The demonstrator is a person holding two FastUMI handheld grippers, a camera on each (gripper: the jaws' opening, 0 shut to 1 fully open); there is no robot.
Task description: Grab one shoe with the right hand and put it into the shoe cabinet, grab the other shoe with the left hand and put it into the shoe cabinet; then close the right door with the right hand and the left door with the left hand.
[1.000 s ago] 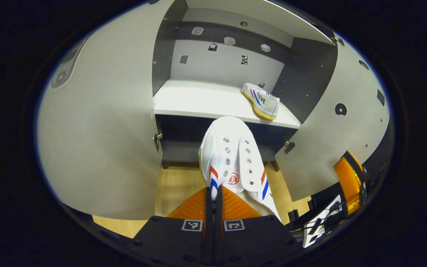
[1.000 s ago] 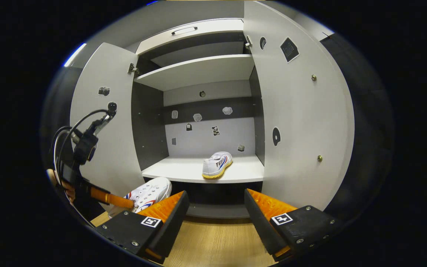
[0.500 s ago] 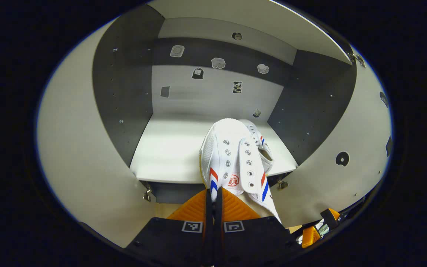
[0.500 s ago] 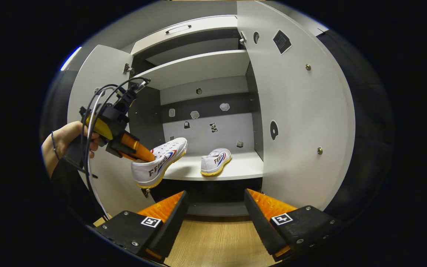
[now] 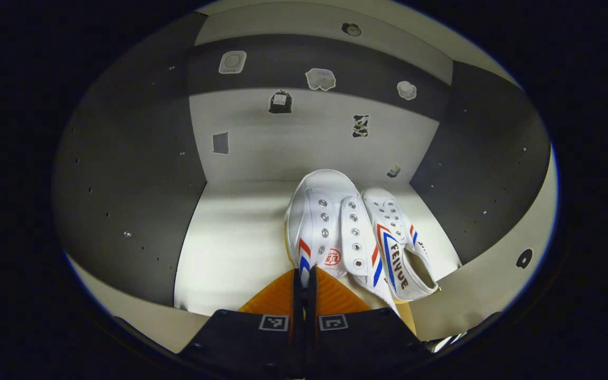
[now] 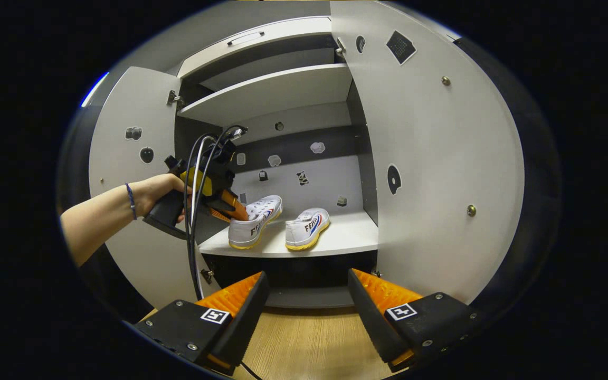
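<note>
My left gripper [image 5: 304, 275] is shut on the heel rim of a white shoe [image 5: 330, 221] with red and blue stripes. It holds the shoe toe-first inside the cabinet, at the level of the white shelf [image 5: 230, 237]; I cannot tell whether the sole touches. Just to its right the matching second shoe [image 5: 400, 250] lies on the shelf. In the right gripper view, the left gripper [image 6: 230, 208] and the hand [image 6: 159, 192] holding it reach in with the held shoe [image 6: 255, 222], beside the second shoe [image 6: 308, 228]. My right gripper [image 6: 306, 285] hangs open outside the cabinet.
Both cabinet doors stand open: the left door [image 6: 124, 174] and the right door [image 6: 430, 158]. An upper shelf [image 6: 272, 92] spans the cabinet above. Small stickers dot the back wall [image 5: 304, 137]. A wooden floor [image 6: 309, 343] lies below my right gripper.
My left gripper has carried its shoe forward from the shelf's front edge into the cabinet and lowered it beside the other shoe. The right gripper has barely moved.
</note>
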